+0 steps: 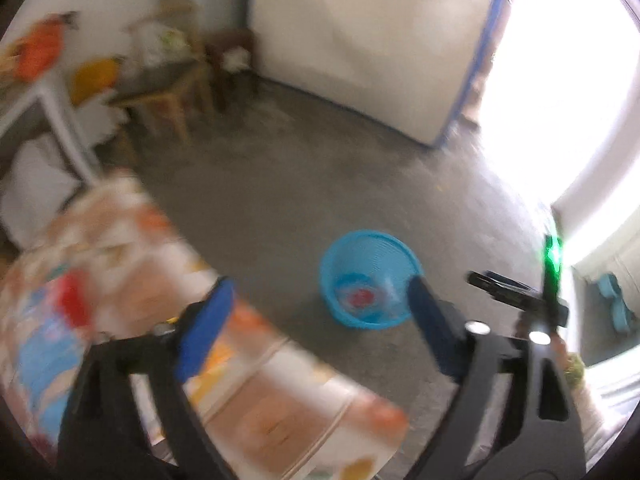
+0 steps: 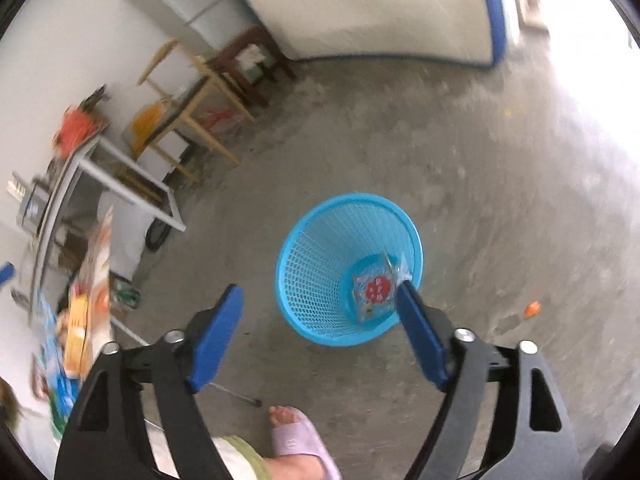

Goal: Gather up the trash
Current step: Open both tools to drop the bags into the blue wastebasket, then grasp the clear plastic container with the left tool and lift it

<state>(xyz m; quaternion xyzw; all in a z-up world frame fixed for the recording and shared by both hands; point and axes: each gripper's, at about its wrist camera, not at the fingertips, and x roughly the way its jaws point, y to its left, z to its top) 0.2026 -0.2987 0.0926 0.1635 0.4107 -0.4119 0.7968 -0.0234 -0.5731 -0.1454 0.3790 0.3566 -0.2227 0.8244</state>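
A blue plastic mesh basket (image 2: 320, 264) stands on the concrete floor, with a blue and red snack wrapper (image 2: 374, 290) lying at its bottom. My right gripper (image 2: 320, 316) is open and empty, held above the basket's near side. In the left wrist view the basket (image 1: 352, 252) is ahead on the floor with the wrapper (image 1: 360, 298) inside. My left gripper (image 1: 316, 312) is open and empty, above the edge of a table with a patterned cloth (image 1: 280, 412). The right gripper's body (image 1: 520, 300) shows at the right of that view.
A small orange scrap (image 2: 532, 309) lies on the floor right of the basket. My foot in a purple slipper (image 2: 300, 444) is below it. Wooden chairs (image 2: 188, 96), a metal-frame table (image 2: 120, 184) and a white fridge (image 2: 360, 4) line the far walls.
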